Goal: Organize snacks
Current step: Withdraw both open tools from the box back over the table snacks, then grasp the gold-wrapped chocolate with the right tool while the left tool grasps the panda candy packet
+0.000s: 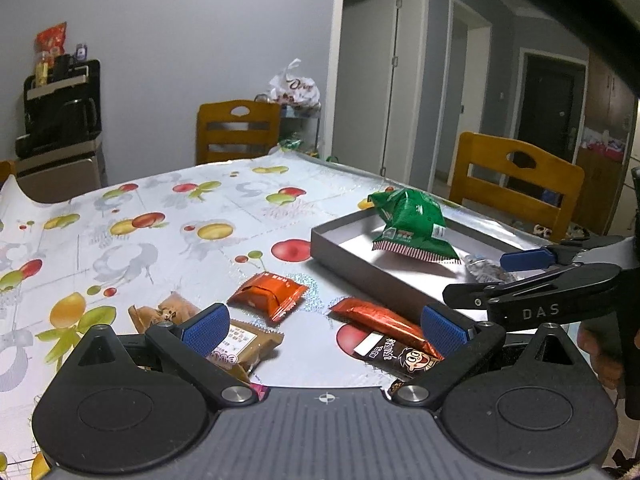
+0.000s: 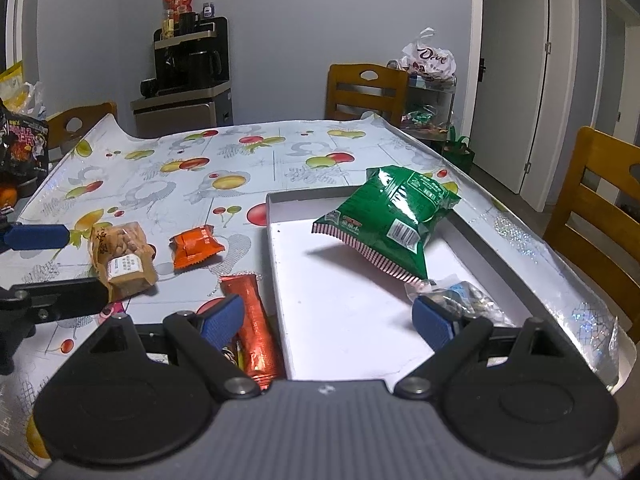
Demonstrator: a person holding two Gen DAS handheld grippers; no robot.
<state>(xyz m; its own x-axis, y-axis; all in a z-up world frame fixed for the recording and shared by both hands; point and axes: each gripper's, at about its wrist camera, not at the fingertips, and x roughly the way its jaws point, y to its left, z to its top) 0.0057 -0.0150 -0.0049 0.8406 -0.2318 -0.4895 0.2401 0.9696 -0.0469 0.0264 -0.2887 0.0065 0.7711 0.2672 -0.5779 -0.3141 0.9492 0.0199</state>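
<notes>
Both claws sit low over the table (image 2: 280, 148), which has a cloth with fruit pictures on it; the left gripper (image 1: 326, 330) has its blue pads spread wide apart with nothing pinched between them; just under its left pad lies a brown snack pack (image 1: 240, 344) with a white label; under its right pad lies a long orange bar (image 1: 384, 326), and a dark wrapper with a cartoon face (image 1: 404, 356) lies touching that bar, nearer the camera; a small orange packet (image 1: 268, 294) lies a bit farther out on the cloth, between the brown pack and the bar.

The right gripper (image 2: 330, 318) is let go too, its pads wide apart and holding nothing; it hangs over the near end of the grey box (image 2: 276, 264), which is white inside; the long orange bar lies on the cloth just beside the box's left wall, by the left pad of this claw.

Inside the box a puffy green bag (image 2: 390, 220) leans with its top up on the far right edge and its striped bottom down on the white floor; a small clear packet (image 2: 460, 296) with dark bits lies in the box near the right pad, just below the green bag.

Wooden chairs (image 2: 366, 88) stand around the table.
</notes>
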